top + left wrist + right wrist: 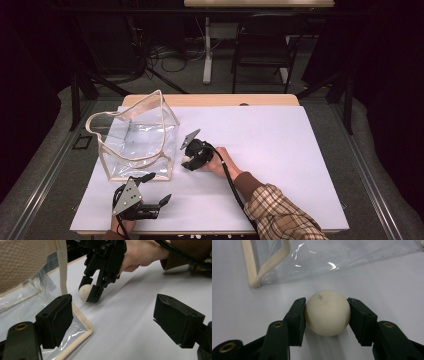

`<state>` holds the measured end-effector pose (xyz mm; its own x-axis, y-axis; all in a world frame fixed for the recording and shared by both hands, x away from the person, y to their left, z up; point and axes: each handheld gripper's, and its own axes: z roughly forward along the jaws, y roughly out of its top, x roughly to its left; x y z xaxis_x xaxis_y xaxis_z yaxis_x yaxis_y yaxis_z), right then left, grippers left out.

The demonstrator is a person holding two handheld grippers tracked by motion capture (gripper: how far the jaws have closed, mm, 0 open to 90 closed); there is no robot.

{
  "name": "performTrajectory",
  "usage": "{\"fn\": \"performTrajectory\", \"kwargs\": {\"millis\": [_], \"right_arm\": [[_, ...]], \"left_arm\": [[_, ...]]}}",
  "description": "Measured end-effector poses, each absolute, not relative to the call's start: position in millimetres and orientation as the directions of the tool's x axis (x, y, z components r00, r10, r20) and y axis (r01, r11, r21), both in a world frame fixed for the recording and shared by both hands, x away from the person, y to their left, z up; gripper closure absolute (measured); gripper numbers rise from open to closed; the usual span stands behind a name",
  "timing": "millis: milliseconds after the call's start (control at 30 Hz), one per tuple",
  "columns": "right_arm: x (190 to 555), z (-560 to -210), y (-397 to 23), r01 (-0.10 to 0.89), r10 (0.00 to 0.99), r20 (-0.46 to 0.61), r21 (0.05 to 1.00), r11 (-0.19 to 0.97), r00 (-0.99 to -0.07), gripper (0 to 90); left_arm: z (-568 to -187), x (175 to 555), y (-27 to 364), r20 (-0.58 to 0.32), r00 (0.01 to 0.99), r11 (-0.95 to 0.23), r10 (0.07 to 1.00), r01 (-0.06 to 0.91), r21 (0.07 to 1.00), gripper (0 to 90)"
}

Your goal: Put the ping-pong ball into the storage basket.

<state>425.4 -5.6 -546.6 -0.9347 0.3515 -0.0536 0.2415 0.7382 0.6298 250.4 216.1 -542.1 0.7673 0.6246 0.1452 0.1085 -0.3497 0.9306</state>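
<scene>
R gripper (327,315) pinching cream ball (327,312), L gripper (112,320) spread – clear bag (137,142) partly cut off

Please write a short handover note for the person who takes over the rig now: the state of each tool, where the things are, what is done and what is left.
Right tool: shut on the cream ball, pads on both its sides, low at the white table.
Left tool: open, holding nothing, beside the near corner of the clear bag.
Bag: stands upright at the table's left, top open, no ball seen inside.
Done: ball gripped.
Left, probably: lift the ball and put it into the bag; the left tool could steady the rim.
</scene>
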Motion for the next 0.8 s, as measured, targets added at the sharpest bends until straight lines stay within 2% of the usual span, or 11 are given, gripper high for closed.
{"fn": "performTrajectory", "kwargs": {"millis": [800], "right_arm": [[423, -529, -17, 0.229, 0.357, -0.076, 0.640, 0.733, -0.931, 50.3]], "left_arm": [[-542, 250, 216, 0.144, 0.768, -0.351, 0.624, 0.110, 0.930, 16.2]]}}
